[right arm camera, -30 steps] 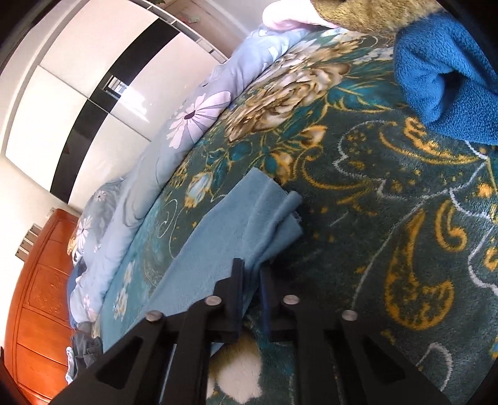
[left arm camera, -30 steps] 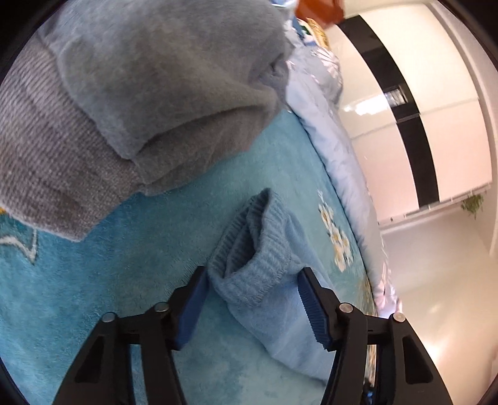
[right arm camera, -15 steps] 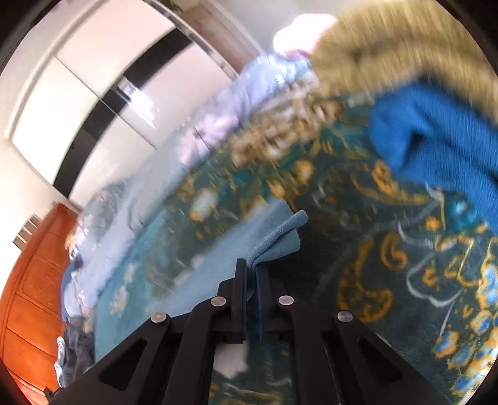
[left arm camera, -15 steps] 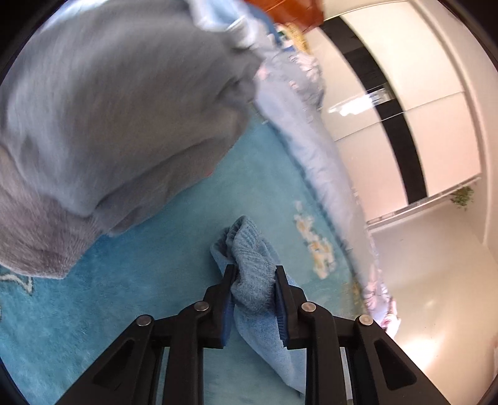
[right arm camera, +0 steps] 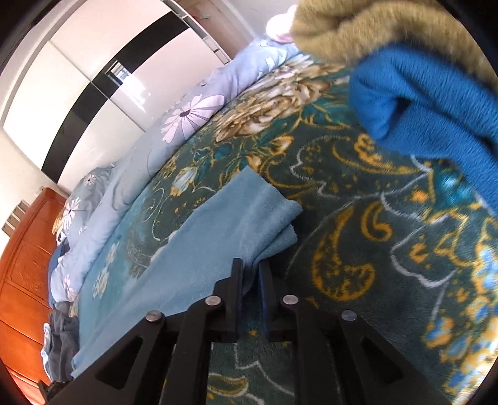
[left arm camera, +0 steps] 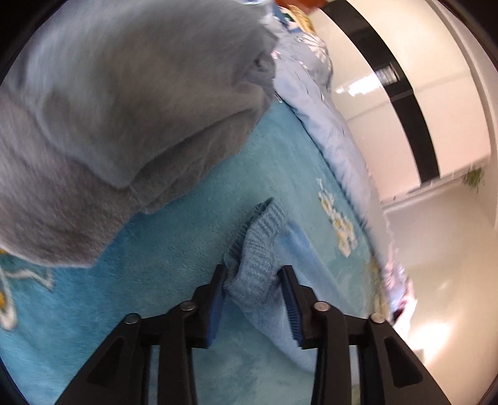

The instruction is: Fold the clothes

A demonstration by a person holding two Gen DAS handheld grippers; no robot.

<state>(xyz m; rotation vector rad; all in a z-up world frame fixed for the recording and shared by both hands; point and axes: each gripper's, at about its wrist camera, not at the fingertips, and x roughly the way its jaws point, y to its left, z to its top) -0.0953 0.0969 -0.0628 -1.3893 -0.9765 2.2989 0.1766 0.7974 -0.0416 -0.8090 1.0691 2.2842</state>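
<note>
A light blue knit garment [left arm camera: 261, 249] lies on the teal patterned blanket [left arm camera: 140, 280]. Its ribbed cuff stands between the jaws of my left gripper [left arm camera: 253, 299], which are opening; the pads sit at its sides without squeezing it. In the right wrist view the same garment [right arm camera: 211, 243] stretches away to the left as a long folded strip. My right gripper [right arm camera: 250, 277] has the strip's folded near edge in its narrow gap. Those jaws are opening slightly, and the fabric still fills the gap and touches both pads.
A folded grey garment [left arm camera: 109, 109] rests just beyond the left gripper. A bright blue sweater [right arm camera: 435, 109] and a tan furry item [right arm camera: 358, 28] lie to the right. A pale floral quilt [right arm camera: 186, 124] borders the bed's far side, beyond it a wardrobe [right arm camera: 93, 78].
My left jaws squeezed the cuff half a second ago and have since spread apart. My right jaws pinched the folded edge tight, then loosened a little. The garment's corner now lies flatter.
</note>
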